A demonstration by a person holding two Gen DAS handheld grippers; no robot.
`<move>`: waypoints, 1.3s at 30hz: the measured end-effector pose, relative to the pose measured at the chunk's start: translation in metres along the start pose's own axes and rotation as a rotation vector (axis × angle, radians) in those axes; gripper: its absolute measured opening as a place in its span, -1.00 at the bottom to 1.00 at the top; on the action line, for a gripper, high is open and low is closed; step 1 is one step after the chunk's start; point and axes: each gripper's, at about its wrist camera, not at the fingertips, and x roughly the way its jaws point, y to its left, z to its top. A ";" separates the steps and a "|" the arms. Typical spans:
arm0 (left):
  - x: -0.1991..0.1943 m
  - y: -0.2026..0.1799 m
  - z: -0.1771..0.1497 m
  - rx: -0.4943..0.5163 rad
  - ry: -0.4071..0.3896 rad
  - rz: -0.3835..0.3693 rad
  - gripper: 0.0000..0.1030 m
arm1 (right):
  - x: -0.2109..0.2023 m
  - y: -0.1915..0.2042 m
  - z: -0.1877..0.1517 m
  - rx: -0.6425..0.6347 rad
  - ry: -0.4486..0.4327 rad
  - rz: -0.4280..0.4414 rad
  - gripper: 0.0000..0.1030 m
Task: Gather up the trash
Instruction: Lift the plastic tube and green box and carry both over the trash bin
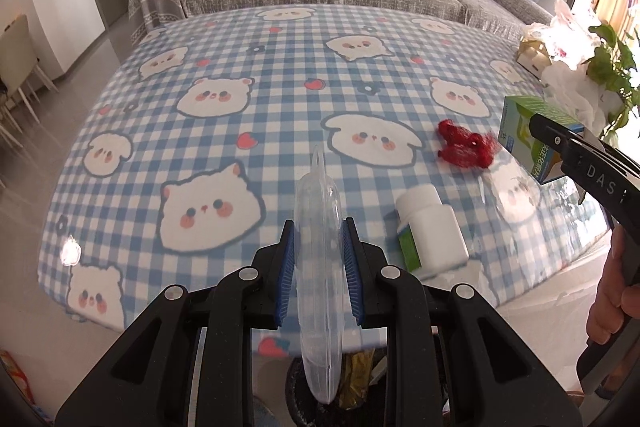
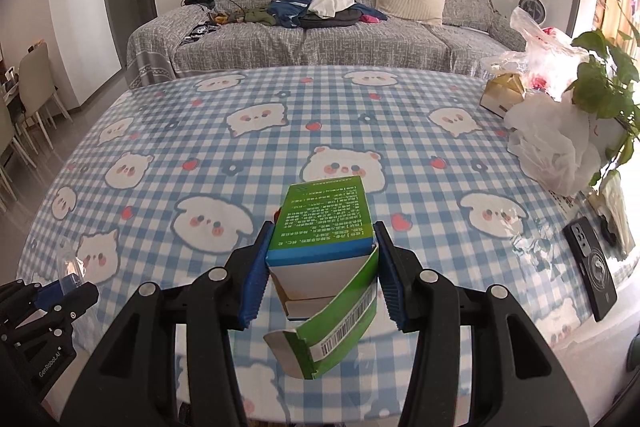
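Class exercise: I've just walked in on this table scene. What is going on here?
A person is clearing trash with two tools. The left hand-held gripper is shut on a clear plastic case; the right hand-held gripper is shut on an opened green box. A white bottle and red netting remain on the checked tablecloth.

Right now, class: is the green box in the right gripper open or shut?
Open. The green box has its end flap hanging loose toward the camera, exposing the inside.
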 end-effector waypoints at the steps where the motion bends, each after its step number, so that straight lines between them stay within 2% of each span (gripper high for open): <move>1: -0.004 -0.001 -0.004 0.003 -0.003 0.000 -0.56 | -0.004 0.001 -0.003 -0.002 -0.001 -0.001 -0.10; 9: -0.029 -0.010 -0.037 0.012 -0.007 -0.015 -0.56 | -0.038 0.003 -0.033 -0.006 -0.014 0.003 -0.10; 24: -0.061 -0.007 -0.091 -0.016 -0.027 -0.052 -0.56 | -0.088 0.021 -0.126 -0.050 -0.006 0.037 -0.10; 33: -0.056 -0.004 -0.130 -0.019 0.007 -0.031 -0.56 | -0.090 0.029 -0.163 -0.029 0.037 0.062 -0.10; 39: -0.055 0.003 -0.151 -0.049 -0.009 -0.042 -0.56 | -0.091 0.029 -0.183 -0.004 0.055 0.081 -0.10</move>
